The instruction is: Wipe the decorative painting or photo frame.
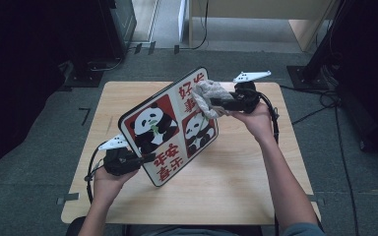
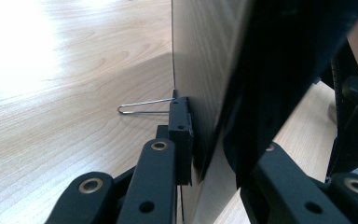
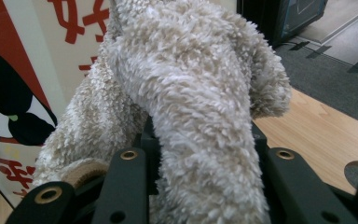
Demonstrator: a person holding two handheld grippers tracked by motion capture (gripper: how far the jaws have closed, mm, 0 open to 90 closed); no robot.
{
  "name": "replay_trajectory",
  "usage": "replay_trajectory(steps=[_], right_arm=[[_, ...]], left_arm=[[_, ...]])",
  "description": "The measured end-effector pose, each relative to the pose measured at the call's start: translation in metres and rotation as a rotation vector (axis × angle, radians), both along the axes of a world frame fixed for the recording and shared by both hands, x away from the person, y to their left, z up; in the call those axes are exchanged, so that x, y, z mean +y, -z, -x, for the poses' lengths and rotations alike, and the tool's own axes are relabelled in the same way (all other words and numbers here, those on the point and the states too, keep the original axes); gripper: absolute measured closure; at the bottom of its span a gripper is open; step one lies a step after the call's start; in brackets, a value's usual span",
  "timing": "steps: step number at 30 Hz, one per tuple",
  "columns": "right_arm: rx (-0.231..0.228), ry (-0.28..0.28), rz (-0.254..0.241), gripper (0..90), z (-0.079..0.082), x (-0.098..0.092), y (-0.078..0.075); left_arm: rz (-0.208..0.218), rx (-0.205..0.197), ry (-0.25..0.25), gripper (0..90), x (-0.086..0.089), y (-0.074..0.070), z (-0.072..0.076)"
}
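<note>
A square board [image 1: 170, 125] printed with pandas and red characters is held tilted above the wooden table [image 1: 236, 187]. My left gripper [image 1: 145, 158] is shut on its lower left edge. In the left gripper view the jaws [image 2: 214, 154] clamp the board's edge [image 2: 200, 70], and a thin wire loop [image 2: 140, 108] sticks out from the board's wood-grain back. My right gripper [image 1: 215, 104] is shut on a fluffy beige cloth [image 1: 209, 93] that rests against the board's upper right part. The right gripper view has the cloth [image 3: 182, 84] bulging between the jaws [image 3: 200, 158], with the printed board [image 3: 42, 56] at the left.
Grey carpet surrounds the table. Black stands and cables [image 1: 325, 98] lie at the right, a dark cabinet [image 1: 120, 24] at the back left, and light wooden furniture [image 1: 256, 10] at the back. The near half of the tabletop is bare wood.
</note>
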State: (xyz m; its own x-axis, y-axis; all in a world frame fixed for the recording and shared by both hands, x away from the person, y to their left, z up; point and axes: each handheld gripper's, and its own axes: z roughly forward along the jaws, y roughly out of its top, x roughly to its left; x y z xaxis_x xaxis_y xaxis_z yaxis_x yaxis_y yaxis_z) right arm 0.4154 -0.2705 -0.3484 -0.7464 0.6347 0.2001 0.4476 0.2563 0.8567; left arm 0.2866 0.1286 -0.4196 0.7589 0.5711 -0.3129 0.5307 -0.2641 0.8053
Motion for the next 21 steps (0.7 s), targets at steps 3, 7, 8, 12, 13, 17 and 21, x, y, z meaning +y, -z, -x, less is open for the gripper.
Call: replay_trajectory(steps=[3,7,8,12,13,17,21], right_arm=[[0.012,0.004,0.0,64.6,0.001,0.0,0.003],[0.032,0.004,0.004,64.6,0.001,-0.001,0.007],[0.033,0.003,0.005,64.6,0.001,-0.001,0.008],[0.035,0.002,0.009,64.6,0.002,-0.001,0.012],[0.036,0.002,0.009,64.6,0.003,-0.001,0.013],[0.045,-0.001,0.014,64.6,0.003,-0.001,0.016],[0.056,-0.005,0.012,64.6,0.003,-0.002,0.021]], left_arm=[[0.0,0.001,0.002,79.5,0.0,0.0,0.0],[0.001,0.001,0.005,79.4,0.0,0.0,-0.001],[0.001,0.001,0.005,79.3,0.0,0.0,-0.001],[0.003,0.003,0.006,79.3,0.001,0.0,-0.001],[0.003,0.003,0.005,79.3,0.001,0.0,-0.001],[0.003,0.004,0.005,79.3,0.001,0.0,-0.001],[0.004,0.005,0.007,79.2,0.001,0.0,-0.001]])
